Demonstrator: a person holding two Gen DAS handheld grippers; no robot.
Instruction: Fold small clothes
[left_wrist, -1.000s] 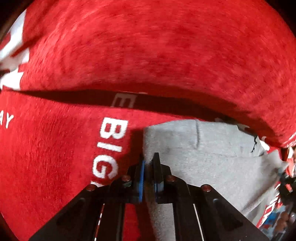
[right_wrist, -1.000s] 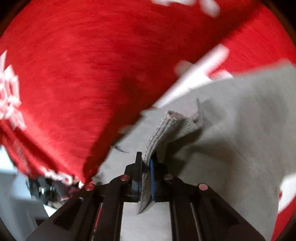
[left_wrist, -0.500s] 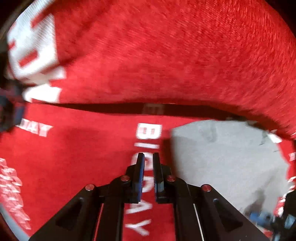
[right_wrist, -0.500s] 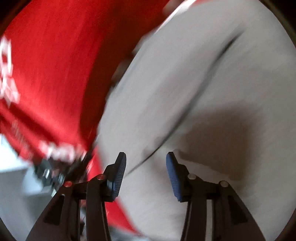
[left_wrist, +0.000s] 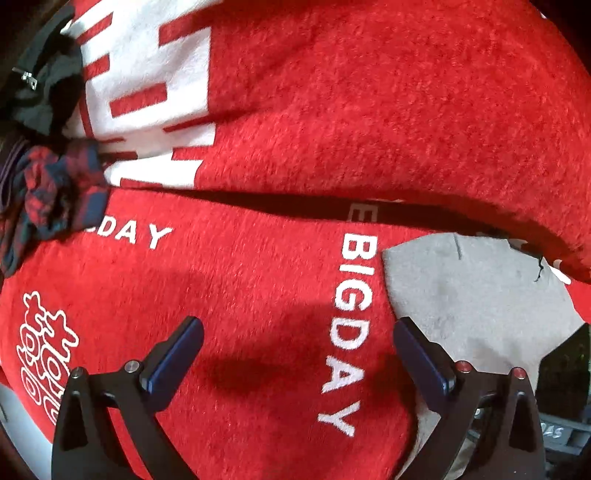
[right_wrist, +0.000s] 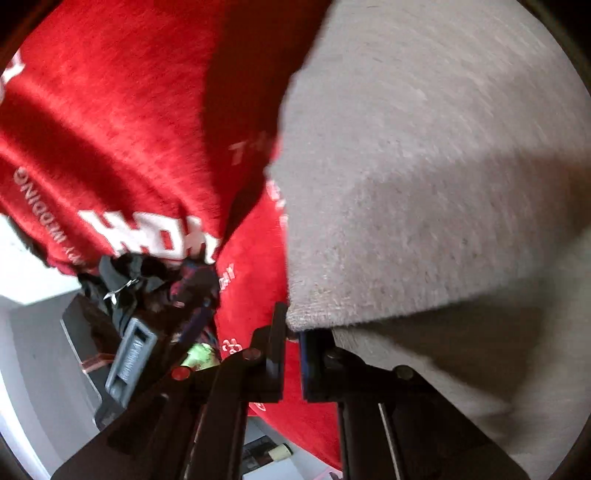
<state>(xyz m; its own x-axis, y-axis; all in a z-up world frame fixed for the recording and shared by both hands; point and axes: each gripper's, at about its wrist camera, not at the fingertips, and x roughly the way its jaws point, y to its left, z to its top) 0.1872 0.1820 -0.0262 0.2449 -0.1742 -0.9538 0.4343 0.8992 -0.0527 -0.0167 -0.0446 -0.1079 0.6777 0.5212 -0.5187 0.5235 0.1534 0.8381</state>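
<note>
A grey garment (right_wrist: 424, 155) lies on a red blanket (left_wrist: 229, 295) printed with white "BIGDAY" lettering. In the right wrist view my right gripper (right_wrist: 293, 332) is shut on a folded corner of the grey garment, which drapes over to the right. In the left wrist view my left gripper (left_wrist: 299, 347) is wide open and empty, above the red blanket, with the grey garment (left_wrist: 476, 295) just beyond its right finger.
A raised fold of the red blanket (left_wrist: 369, 110) crosses the back. A red-and-navy plaid cloth (left_wrist: 51, 199) and a dark garment (left_wrist: 40, 88) lie at the far left; they also show in the right wrist view (right_wrist: 147, 280). A white floor (right_wrist: 33, 332) shows beyond the blanket's edge.
My left gripper let go of the grey garment, moved left over the blanket and opened wide. My right gripper opened half a second ago and has shut again on a garment corner.
</note>
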